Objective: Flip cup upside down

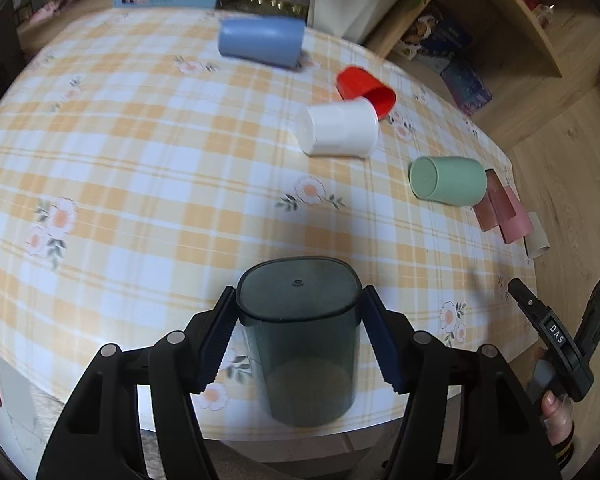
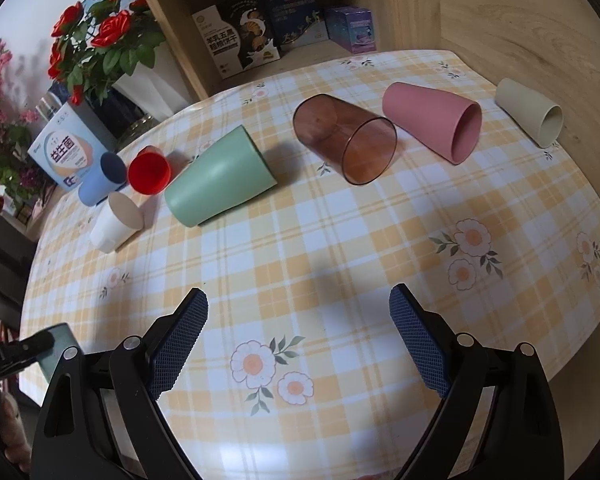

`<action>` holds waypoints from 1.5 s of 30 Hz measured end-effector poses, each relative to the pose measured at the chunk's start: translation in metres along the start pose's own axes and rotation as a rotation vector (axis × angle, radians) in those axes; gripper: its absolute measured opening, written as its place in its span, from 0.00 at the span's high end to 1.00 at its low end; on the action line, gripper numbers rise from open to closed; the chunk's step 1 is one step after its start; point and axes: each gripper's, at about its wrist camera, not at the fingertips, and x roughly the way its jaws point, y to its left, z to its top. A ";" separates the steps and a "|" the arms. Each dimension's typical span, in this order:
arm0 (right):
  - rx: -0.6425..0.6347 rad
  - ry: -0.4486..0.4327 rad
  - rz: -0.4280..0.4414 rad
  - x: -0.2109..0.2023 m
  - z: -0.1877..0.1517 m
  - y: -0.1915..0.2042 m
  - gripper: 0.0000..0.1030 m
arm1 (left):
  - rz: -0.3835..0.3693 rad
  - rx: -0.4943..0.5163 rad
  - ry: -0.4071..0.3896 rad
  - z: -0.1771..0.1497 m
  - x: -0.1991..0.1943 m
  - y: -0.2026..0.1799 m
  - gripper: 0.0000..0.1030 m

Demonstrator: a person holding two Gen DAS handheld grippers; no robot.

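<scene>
my left gripper (image 1: 298, 336) clamps the smoky grey cup (image 1: 300, 340) by its sides, base up over the table (image 1: 140, 160), to set it down inverted, while my right gripper (image 2: 298, 338) hangs released and empty.

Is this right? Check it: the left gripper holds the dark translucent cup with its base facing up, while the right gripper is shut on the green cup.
One thing is wrong. The right gripper is open and empty; the green cup lies on its side on the table, as the right wrist view shows. The left gripper does hold the dark translucent cup, base up.
</scene>
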 end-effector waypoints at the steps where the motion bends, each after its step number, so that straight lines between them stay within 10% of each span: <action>1: -0.002 -0.001 -0.002 0.000 0.000 0.001 0.13 | 0.009 0.004 -0.014 0.000 -0.004 0.002 0.41; 16: -0.016 0.007 -0.008 0.000 -0.001 0.007 0.13 | 0.159 -0.019 -0.164 0.040 -0.014 0.031 0.41; 45: 0.007 0.017 -0.007 -0.002 -0.003 0.002 0.13 | 0.246 0.101 -0.119 0.038 0.004 0.009 0.41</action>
